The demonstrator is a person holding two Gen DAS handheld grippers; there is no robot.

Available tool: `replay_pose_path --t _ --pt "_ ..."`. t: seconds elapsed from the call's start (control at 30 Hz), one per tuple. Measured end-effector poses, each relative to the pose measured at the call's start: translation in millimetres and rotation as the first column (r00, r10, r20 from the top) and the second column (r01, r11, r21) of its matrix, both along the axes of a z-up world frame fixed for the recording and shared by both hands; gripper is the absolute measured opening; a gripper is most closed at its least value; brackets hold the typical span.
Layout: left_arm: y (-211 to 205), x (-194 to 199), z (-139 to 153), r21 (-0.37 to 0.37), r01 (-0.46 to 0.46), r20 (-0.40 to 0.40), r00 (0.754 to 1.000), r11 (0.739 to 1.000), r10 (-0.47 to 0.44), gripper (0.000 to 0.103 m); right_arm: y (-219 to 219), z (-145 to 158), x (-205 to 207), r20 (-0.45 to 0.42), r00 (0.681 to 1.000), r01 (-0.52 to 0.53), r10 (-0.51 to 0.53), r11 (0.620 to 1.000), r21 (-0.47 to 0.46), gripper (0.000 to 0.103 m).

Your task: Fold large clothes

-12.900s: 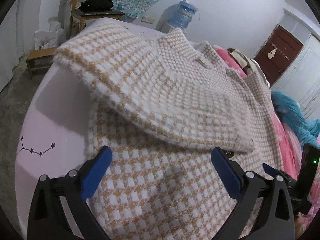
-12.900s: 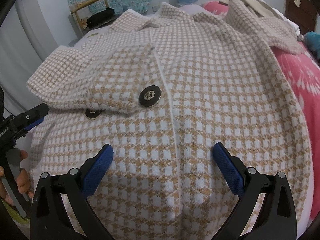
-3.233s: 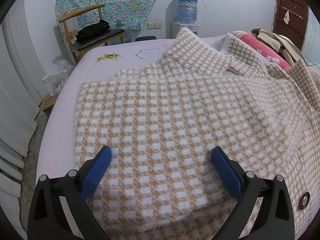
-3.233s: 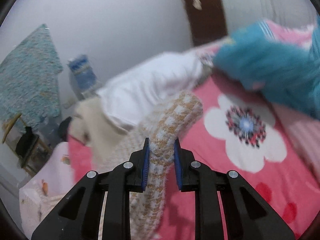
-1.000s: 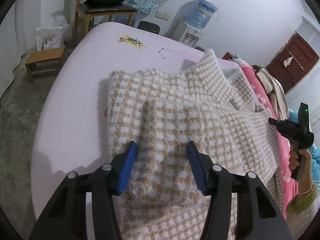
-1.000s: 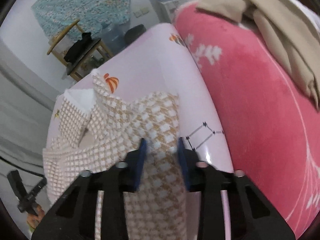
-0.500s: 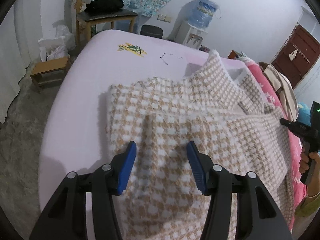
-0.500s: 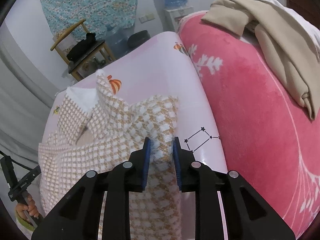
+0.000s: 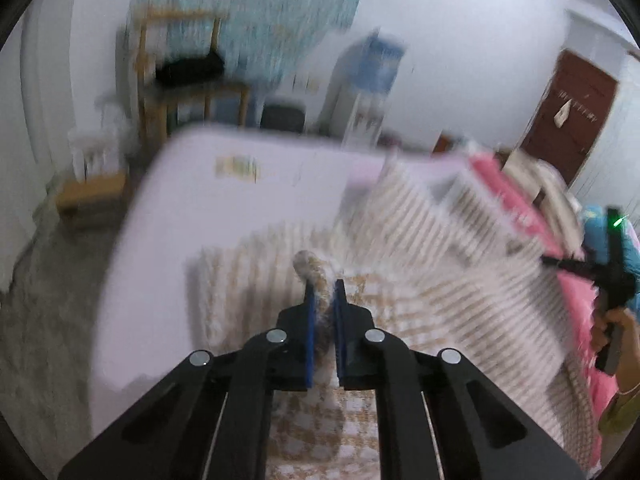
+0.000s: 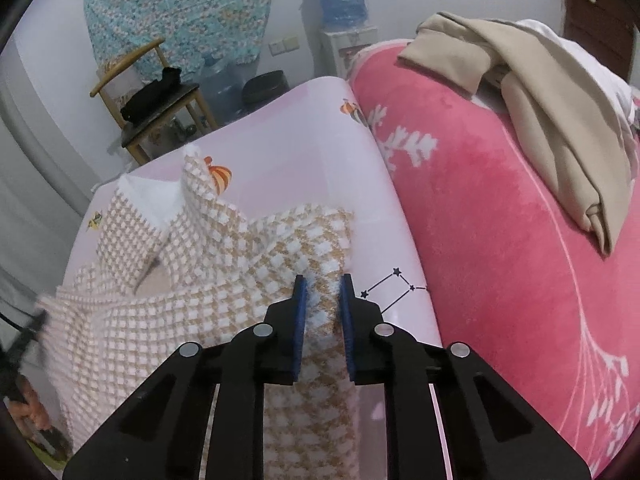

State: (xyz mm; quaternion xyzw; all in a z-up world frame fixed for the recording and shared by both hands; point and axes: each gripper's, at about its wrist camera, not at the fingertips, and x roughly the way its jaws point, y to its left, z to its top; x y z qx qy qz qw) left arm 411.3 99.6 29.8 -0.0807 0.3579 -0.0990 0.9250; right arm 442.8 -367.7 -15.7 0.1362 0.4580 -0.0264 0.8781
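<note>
The houndstooth coat (image 10: 168,304) lies spread on the pink-sheeted bed (image 10: 288,148), with its collar end toward the wooden chair (image 10: 160,100) beyond the bed's far edge. A second ago the left gripper (image 9: 323,300) stood with its jaws wide apart over the coat's cloth; now they are closed tight on a pinched ridge of that cloth, which pokes up past the blue pads, and the left wrist view is streaked with blur where it was sharp before. The right gripper (image 10: 322,300) has its jaws closing on the coat's edge nearest the red blanket (image 10: 500,260), with the cloth between the pads as it was half a second ago, at much the same spot beside the star print on the sheet. The tan garment (image 10: 552,100) lies on the red blanket, on the side far from the coat. In the left wrist view, the right hand (image 9: 612,324) shows beyond the coat over the red blanket.
</note>
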Motion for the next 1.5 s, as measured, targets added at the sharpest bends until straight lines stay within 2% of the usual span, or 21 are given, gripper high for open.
replay_pose_path --t 0.07,0.13,0.2,0.27,0.4,0.5,0.63,0.67,0.73,0.83,0.9,0.93,1.0,1.03,1.13,1.23,1.3,1.37,1.43,1.47,1.5 --pt "4 -3 9 0.004 0.001 0.028 1.0 1.0 -0.002 0.007 0 0 0 0.003 1.0 0.001 -0.001 1.0 -0.005 0.013" --pt "12 4 -1 0.003 -0.013 -0.033 0.999 1.0 0.014 0.007 -1 -1 0 0.003 1.0 0.006 -0.006 1.0 -0.002 0.013" --pt "21 11 -29 -0.002 -0.046 -0.142 0.989 0.999 0.045 0.007 -1 -2 0 0.004 1.0 0.01 -0.01 1.0 -0.003 0.013" --pt "25 8 -47 -0.007 -0.066 -0.174 0.983 0.998 0.064 0.007 1 -4 1 0.004 1.0 0.009 -0.009 1.0 -0.017 0.013" --pt "27 5 -54 -0.027 -0.089 -0.167 0.982 0.996 0.083 0.009 4 -5 2 0.002 1.0 0.001 -0.001 0.998 -0.055 0.015" --pt "25 2 -46 0.015 -0.094 -0.16 0.982 0.995 0.095 0.015 2 4 -2 0.015 1.0 0.003 -0.002 0.999 -0.053 0.022" --pt "26 -16 -19 0.076 -0.145 -0.035 0.988 0.987 0.148 0.018 11 36 -23 0.126 0.992 -0.021 0.033 0.995 -0.096 0.035" --pt "23 -20 -11 0.068 -0.13 -0.002 0.991 0.989 0.13 0.018 18 41 -27 0.143 0.988 -0.05 0.065 0.993 -0.11 0.035" --pt "13 -20 -6 0.043 -0.066 0.002 0.998 0.997 0.066 0.018 40 43 -30 0.136 0.978 -0.139 0.159 0.979 -0.147 0.035" --pt "-12 -6 -26 0.045 0.033 -0.115 0.993 0.998 -0.027 0.018 67 21 -20 0.06 0.967 -0.228 0.247 0.948 -0.224 0.031" --pt "-17 4 -50 0.1 0.014 -0.19 0.982 0.995 0.005 0.02 64 -1 -9 -0.007 0.978 -0.206 0.211 0.948 -0.241 0.028" --pt "-14 3 -54 0.076 0.013 -0.166 0.986 0.997 0.0 0.02 54 -18 -2 -0.047 0.983 -0.186 0.18 0.958 -0.218 0.026" --pt "-10 -1 -55 0.056 0.024 -0.135 0.991 0.998 -0.016 0.02 36 -26 0 -0.033 0.986 -0.167 0.164 0.979 -0.12 0.026" --pt "-8 -3 -54 0.061 0.025 -0.132 0.991 0.998 -0.017 0.02 32 -23 -2 -0.024 0.988 -0.155 0.153 0.983 -0.097 0.021" --pt "-11 -16 -38 0.148 0.011 -0.098 0.995 0.989 0.004 0.02 36 -6 -10 -0.026 0.992 -0.125 0.123 0.985 -0.117 0.022" --pt "-21 -31 -17 0.142 0.081 -0.037 0.996 0.986 -0.077 0.021 56 20 -37 0.035 0.978 -0.202 0.205 0.977 -0.073 0.026" --pt "-29 -44 -12 0.141 0.135 -0.029 0.991 0.981 -0.132 0.026 75 29 -59 0.062 0.96 -0.267 0.273 0.959 -0.094 0.032" --pt "-36 -44 -30 0.202 0.151 -0.1 0.986 0.968 -0.133 0.027 87 20 -71 0.035 0.953 -0.295 0.301 0.948 -0.122 0.035" --pt "-35 -38 -55 0.251 0.145 -0.161 0.981 0.957 -0.106 0.031 89 -18 -70 -0.085 0.958 -0.285 0.274 0.943 -0.173 0.035" --pt "-31 -42 -56 0.22 0.136 -0.119 0.987 0.966 -0.112 0.031 85 -30 -69 -0.086 0.96 -0.276 0.265 0.95 -0.148 0.035" --pt "-32 -42 -56 0.222 0.137 -0.122 0.986 0.965 -0.112 0.031 84 -29 -67 -0.062 0.963 -0.269 0.263 0.953 -0.136 0.035"
